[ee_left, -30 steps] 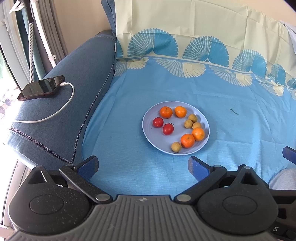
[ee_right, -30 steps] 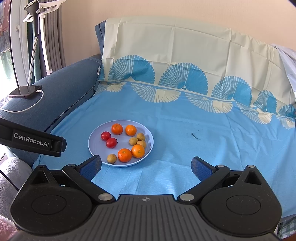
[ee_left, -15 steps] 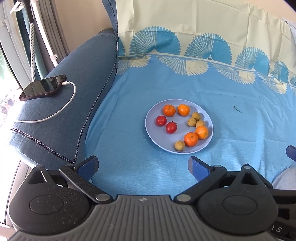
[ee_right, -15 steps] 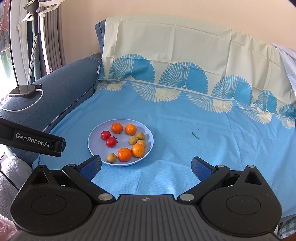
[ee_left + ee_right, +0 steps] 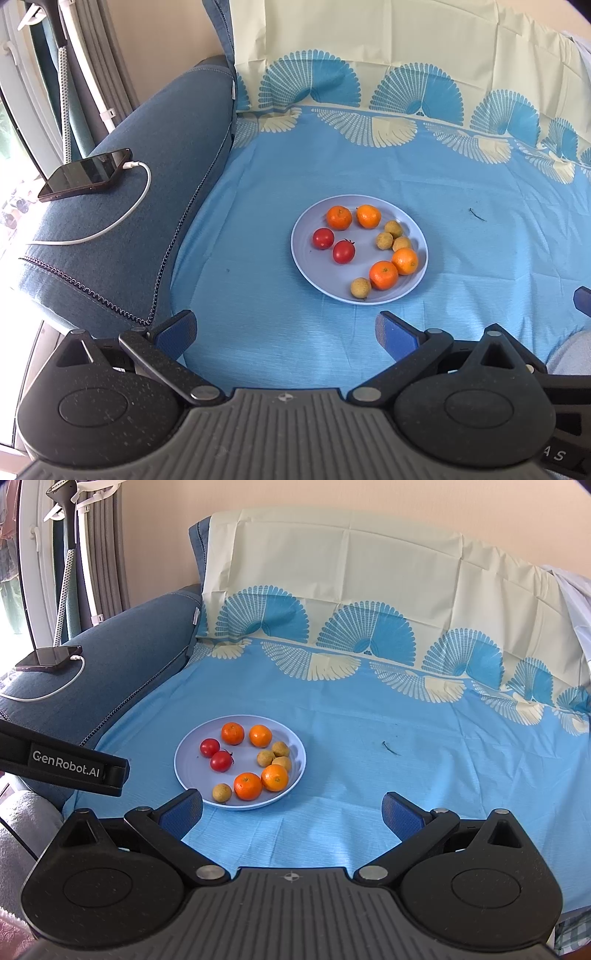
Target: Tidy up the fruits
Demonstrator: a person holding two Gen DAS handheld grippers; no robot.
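Left wrist view: left gripper (image 5: 284,332) hovers low over the blue cloth (image 5: 461,192), fingers spread wide, nothing between them.
Right wrist view: right gripper (image 5: 291,812) likewise spread wide and empty; a black bar printed "GenRobot.AI" (image 5: 62,766) crosses the left edge of the frame.
Plate: pale blue, round, shallow rim (image 5: 306,221); sits on the cloth just right of frame centre in the left view, left of centre in the right view (image 5: 183,771).
Plate vs. fingers: plate lies beyond both fingertip pairs, apart from them.
Oranges: four small, glossy, bright orange. Two side by side at the plate's far edge (image 5: 339,217) (image 5: 368,216); two touching each other at the near right (image 5: 383,274) (image 5: 405,261).
Tomatoes: two small, red, shiny, on the plate's left side (image 5: 323,238) (image 5: 343,252), just beside each other; the nearer one carries a dark stem.
Tan fruits: four small, round, dull yellow-brown, matte skin. Three clustered at the right rim (image 5: 393,228) (image 5: 384,240) (image 5: 401,243); one alone at the near rim (image 5: 360,288), just beside the near orange.
Cloth: light blue, with cream and blue fan motifs across the upper frame.
Dark fleck: small, on the cloth right of the plate (image 5: 476,215).
Sofa arm: dark blue fabric, left of frame (image 5: 147,192).
Phone: black, lying on the sofa arm, upper left (image 5: 85,174), white cable (image 5: 122,221) plugged in.
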